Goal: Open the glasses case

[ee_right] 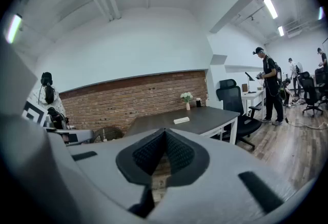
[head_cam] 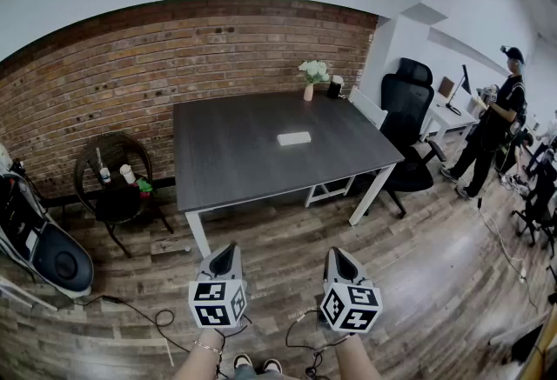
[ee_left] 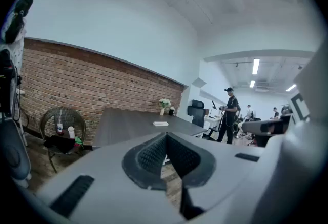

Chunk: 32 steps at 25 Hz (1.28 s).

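Note:
A flat white glasses case (head_cam: 294, 138) lies closed near the right side of the dark table (head_cam: 226, 165). It also shows small in the left gripper view as the case (ee_left: 160, 124) and in the right gripper view as the case (ee_right: 181, 120). My left gripper (head_cam: 224, 257) and right gripper (head_cam: 338, 260) hang side by side over the wooden floor, well short of the table's near edge. Both point toward the table. The jaws of the left gripper (ee_left: 165, 138) and of the right gripper (ee_right: 164, 134) meet at their tips with nothing between them.
A vase of white flowers (head_cam: 312, 74) and a dark cup (head_cam: 335, 88) stand at the table's far right corner. A wicker chair (head_cam: 116, 180) with bottles sits left of the table, a black office chair (head_cam: 407, 130) to its right. A person (head_cam: 493, 124) stands far right. Cables (head_cam: 148, 314) lie on the floor.

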### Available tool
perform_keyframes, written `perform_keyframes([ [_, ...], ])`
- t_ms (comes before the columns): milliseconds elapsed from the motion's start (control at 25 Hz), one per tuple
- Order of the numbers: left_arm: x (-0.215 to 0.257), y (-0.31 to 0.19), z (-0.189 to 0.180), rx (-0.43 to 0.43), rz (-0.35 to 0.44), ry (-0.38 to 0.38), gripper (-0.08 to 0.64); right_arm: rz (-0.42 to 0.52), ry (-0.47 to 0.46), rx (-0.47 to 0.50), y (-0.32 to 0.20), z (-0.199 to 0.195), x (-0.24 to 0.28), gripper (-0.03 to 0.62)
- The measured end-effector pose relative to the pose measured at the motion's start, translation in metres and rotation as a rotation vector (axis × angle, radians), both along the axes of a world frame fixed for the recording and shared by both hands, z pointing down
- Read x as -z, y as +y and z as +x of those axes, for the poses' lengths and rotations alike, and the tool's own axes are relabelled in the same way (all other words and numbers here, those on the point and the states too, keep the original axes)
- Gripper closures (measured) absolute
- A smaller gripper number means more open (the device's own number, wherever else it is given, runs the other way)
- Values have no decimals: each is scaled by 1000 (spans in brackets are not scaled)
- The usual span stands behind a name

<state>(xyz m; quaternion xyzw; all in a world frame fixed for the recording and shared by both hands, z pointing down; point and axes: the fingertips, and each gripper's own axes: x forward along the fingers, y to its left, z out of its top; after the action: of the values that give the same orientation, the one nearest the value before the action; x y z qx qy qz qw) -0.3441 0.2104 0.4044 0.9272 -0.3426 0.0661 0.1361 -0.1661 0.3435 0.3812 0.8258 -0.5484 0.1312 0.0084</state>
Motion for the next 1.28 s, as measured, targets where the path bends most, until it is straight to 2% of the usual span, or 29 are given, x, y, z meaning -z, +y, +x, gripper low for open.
perform_keyframes([
  [800, -6, 15, -10, 5, -18, 2, 565, 3, 8, -5, 18, -12, -5, 586],
  [840, -6, 15, -11, 6, -18, 2, 565, 4, 8, -1, 18, -14, -5, 559],
  [1000, -8, 11, -15, 8, -19, 1, 565, 0, 14, -3, 15, -16, -6, 546],
  [1160, -8, 2, -19, 13, -6, -7, 565, -7, 15, -8, 9, -18, -8, 489],
  [1280, -6, -7, -21, 9, 3, -7, 565, -14, 22, -18, 3, -20, -8, 480],
])
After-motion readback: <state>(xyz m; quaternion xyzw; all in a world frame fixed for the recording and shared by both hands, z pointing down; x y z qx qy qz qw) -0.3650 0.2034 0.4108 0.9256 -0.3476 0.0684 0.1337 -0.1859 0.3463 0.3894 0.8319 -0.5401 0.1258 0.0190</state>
